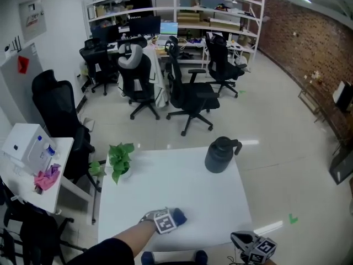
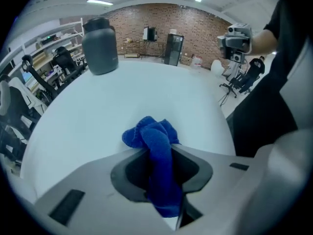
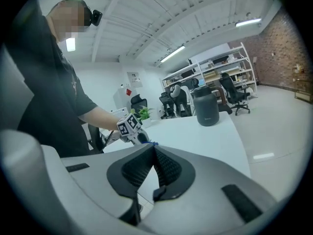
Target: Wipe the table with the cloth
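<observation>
Near the front edge of the white table [image 1: 182, 192], my left gripper [image 2: 160, 153] pinches the blue cloth [image 2: 149, 133]. My right gripper [image 3: 152, 151] is closed and empty. Almost all the wiping seems left.

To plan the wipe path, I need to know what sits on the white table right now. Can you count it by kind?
Dark grey jug: 1
Potted plant: 1
Blue cloth, gripped by the left gripper: 1
Total: 3
</observation>
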The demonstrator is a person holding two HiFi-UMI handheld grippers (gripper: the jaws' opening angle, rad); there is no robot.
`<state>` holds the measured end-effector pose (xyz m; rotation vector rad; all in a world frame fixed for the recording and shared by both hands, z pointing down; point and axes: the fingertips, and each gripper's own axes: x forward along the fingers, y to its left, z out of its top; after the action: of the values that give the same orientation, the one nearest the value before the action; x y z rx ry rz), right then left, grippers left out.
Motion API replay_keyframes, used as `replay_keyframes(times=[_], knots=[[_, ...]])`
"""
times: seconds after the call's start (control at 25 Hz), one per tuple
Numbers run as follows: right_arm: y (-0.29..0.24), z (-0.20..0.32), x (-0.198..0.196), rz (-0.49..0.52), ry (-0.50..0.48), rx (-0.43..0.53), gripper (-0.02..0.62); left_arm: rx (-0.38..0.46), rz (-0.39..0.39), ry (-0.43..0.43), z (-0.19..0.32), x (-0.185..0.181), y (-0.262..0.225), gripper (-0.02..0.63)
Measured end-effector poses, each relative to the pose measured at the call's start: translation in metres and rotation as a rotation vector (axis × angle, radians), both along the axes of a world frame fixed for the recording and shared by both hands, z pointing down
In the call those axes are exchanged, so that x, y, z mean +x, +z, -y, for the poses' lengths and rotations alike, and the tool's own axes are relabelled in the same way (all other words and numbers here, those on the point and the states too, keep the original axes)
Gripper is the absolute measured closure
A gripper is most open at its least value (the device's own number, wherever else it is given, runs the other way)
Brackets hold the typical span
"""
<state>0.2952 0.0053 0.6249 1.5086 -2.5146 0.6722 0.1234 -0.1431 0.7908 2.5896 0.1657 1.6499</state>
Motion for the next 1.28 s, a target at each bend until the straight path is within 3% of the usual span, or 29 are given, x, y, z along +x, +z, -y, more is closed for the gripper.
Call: replay_keyframes(times=[0.12, 0.24, 0.32, 0.4, 0.52, 0.72, 0.84, 1.0, 1.16, 1.28], knots=[[-0.004, 0.008, -0.009, -0.012, -0.023, 0.020, 0.583, -0.038, -0.024, -0.010, -0.028, -0.009, -0.001, 0.511], [-0.015, 0.016, -0.025, -0.011, -0.047, 0.024, 0.583, -0.024, -0.023, -0.029, -0.033, -0.009, -0.002, 0.511], [-0.017, 0.021, -0.034, -0.018, -0.067, 0.036, 0.583, -0.003, -0.049, -0.126, -0.018, -0.021, -0.012, 0.511], [-0.028, 0.028, -0.043, -0.017, -0.080, 0.055, 0.583, 0.016, -0.113, -0.280, 0.006, -0.048, -0.031, 0.509], [-0.040, 0.031, -0.050, -0.018, -0.080, 0.065, 0.583, 0.034, -0.166, -0.507, 0.032, -0.125, -0.054, 0.509], [-0.045, 0.043, -0.052, -0.045, -0.101, 0.063, 0.583, 0.046, -0.142, -0.899, 0.036, -0.291, -0.056, 0.509], [-0.039, 0.046, -0.060, -0.057, -0.119, 0.042, 0.583, 0.071, -0.108, -1.037, 0.020, -0.365, -0.043, 0.509], [-0.030, 0.049, -0.066, -0.078, -0.144, 0.018, 0.583, 0.068, -0.078, -1.105, 0.001, -0.406, -0.021, 0.508], [-0.032, 0.051, -0.071, -0.119, -0.171, 0.015, 0.583, 0.063, -0.055, -1.136, -0.006, -0.421, 0.001, 0.506], [-0.039, 0.050, -0.076, -0.122, -0.168, 0.009, 0.583, 0.072, -0.077, -1.108, -0.004, -0.421, -0.001, 0.505]])
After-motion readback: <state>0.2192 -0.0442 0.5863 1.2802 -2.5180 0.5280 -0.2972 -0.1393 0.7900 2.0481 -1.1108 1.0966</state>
